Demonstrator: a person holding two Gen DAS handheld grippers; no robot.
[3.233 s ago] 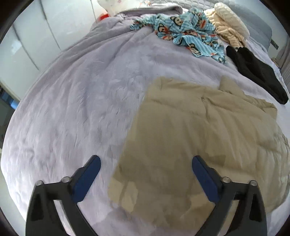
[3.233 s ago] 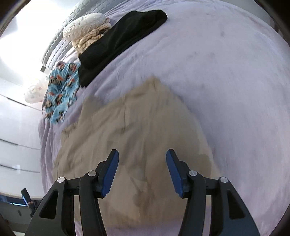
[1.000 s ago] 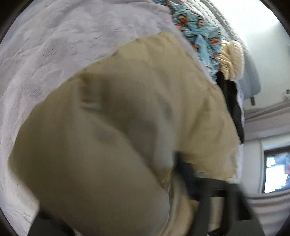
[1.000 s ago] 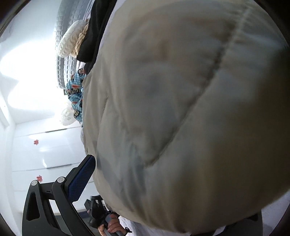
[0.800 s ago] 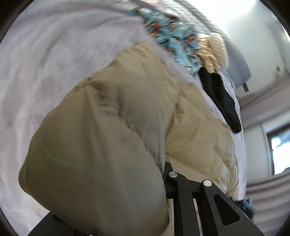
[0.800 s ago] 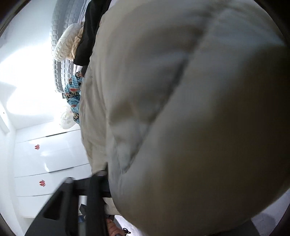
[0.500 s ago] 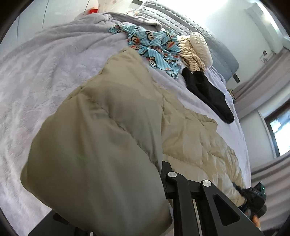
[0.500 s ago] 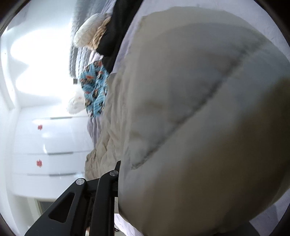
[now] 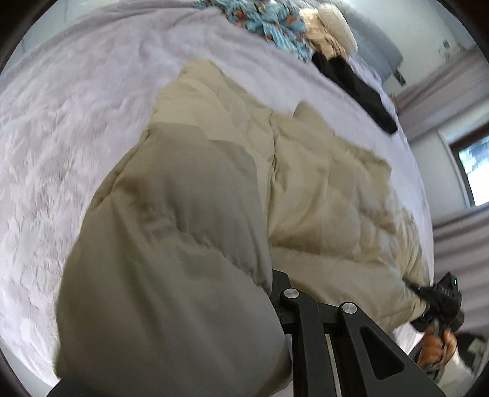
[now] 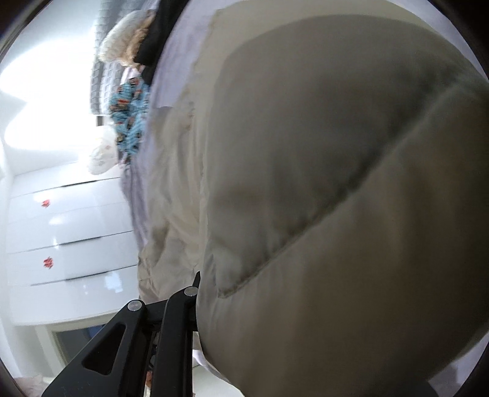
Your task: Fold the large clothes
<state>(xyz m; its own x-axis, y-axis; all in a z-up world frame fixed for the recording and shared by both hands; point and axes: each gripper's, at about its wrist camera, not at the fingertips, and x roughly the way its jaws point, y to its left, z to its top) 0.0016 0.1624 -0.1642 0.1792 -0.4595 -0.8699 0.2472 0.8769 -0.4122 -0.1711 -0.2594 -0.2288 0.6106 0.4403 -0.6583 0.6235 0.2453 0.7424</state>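
Your left gripper [image 9: 275, 293] is clenched on the near edge of the beige puffy jacket [image 9: 321, 189], its jaws having just eased slightly, and the lifted fold bulges over the fingers so only one black arm shows. Your right gripper [image 10: 198, 293] is likewise clamped on the jacket's hem at the bed's [image 9: 76, 128] near edge. The jacket spreads across the middle of the bed, while a blue patterned garment [image 9: 269, 21], a cream knit [image 9: 333, 39] and a black garment [image 9: 357, 88] lie near the far edge.
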